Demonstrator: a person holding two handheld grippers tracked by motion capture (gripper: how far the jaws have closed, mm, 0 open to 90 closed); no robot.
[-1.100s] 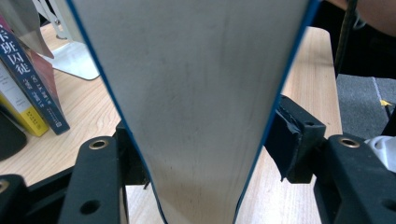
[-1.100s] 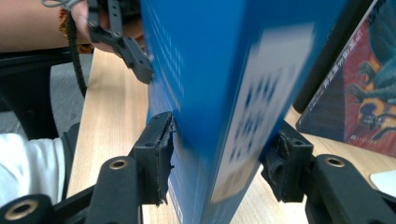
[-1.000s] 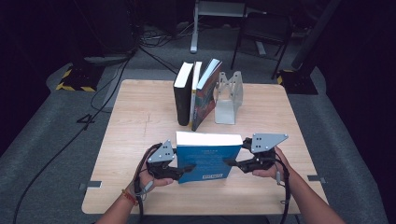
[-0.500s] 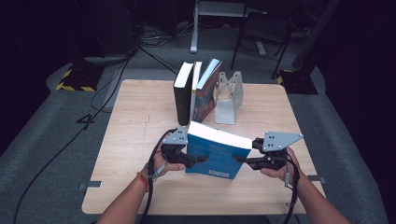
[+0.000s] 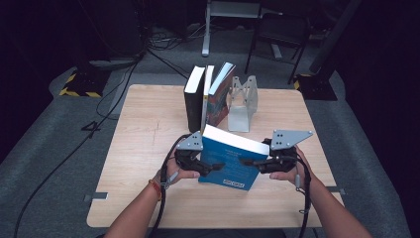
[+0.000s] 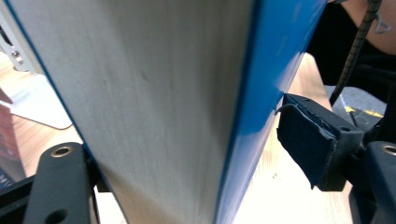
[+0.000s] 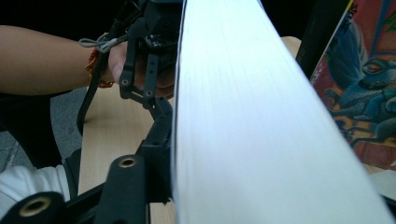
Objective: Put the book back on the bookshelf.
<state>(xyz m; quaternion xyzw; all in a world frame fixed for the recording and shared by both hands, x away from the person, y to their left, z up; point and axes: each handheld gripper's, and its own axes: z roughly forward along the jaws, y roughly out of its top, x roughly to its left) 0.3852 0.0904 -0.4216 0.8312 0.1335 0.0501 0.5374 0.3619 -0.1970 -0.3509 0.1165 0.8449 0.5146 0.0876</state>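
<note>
Table point(image 5: 148, 129): wooden; shelved books point(image 5: 205, 96) stood far, against a bookend point(image 5: 242, 101)
Blue book point(image 5: 228, 161): tilted upright, likely for shelving
Left gripper point(image 5: 210, 166): clamped on its left edge
Right gripper point(image 5: 252, 162): clamped on its right edge

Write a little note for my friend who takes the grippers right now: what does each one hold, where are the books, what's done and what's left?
Left gripper: jaws either side of the blue book, at its left edge; its inner pad sits a little off the cover in the left gripper view.
Right gripper: shut on the book's right edge.
The blue book is tilted up over the table, page edge on top.
Three books stand in a row at the back, next to a grey bookend.
Done: the blue book is picked up.
Left, probably: stand it with the row near the bookend.
</note>
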